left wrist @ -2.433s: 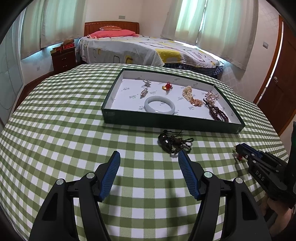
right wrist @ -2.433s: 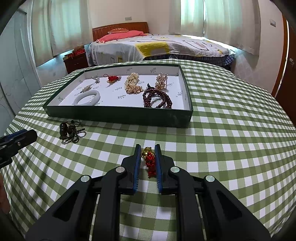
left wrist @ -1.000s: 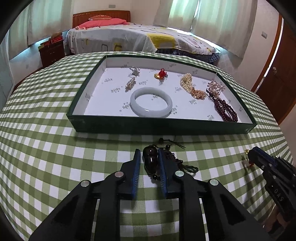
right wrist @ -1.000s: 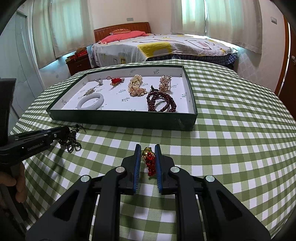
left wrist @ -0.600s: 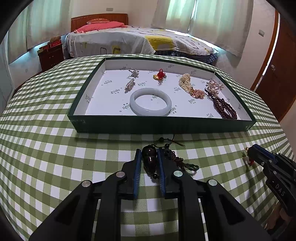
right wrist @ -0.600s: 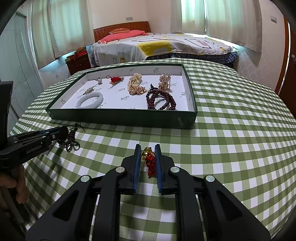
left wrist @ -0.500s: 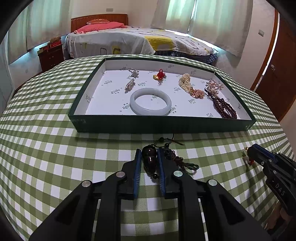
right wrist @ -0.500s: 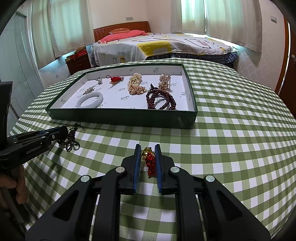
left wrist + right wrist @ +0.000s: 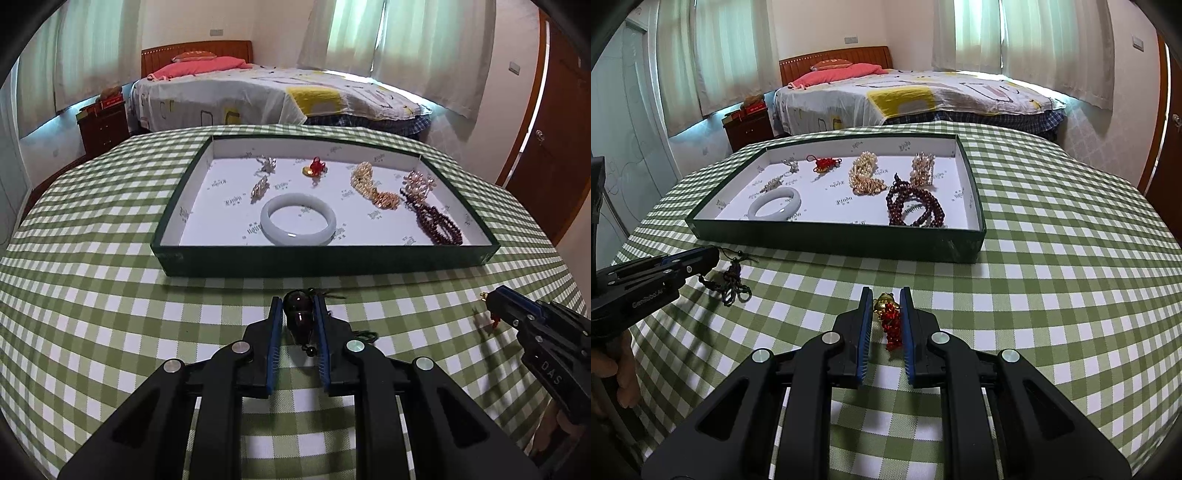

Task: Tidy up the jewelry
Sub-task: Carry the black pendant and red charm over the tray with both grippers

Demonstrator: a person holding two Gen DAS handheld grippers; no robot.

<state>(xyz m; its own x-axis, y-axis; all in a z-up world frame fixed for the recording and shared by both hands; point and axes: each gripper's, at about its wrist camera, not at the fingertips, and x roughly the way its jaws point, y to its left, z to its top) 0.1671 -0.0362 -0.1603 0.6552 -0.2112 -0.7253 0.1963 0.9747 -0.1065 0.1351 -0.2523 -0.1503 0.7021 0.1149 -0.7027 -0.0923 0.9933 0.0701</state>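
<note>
Left claw clenches the dark bead pendant, tray at twelve o'clock; right claw grips the red-gold charm.

Green checked tablecloth, bed, nightstand, curtains, door

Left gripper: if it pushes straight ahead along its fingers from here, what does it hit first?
Probably the near green wall of the tray. The left gripper, shut on the dark pendant, points at that wall, roughly below the white bangle. Only checked tablecloth lies between; height over the wall is unclear.
</note>
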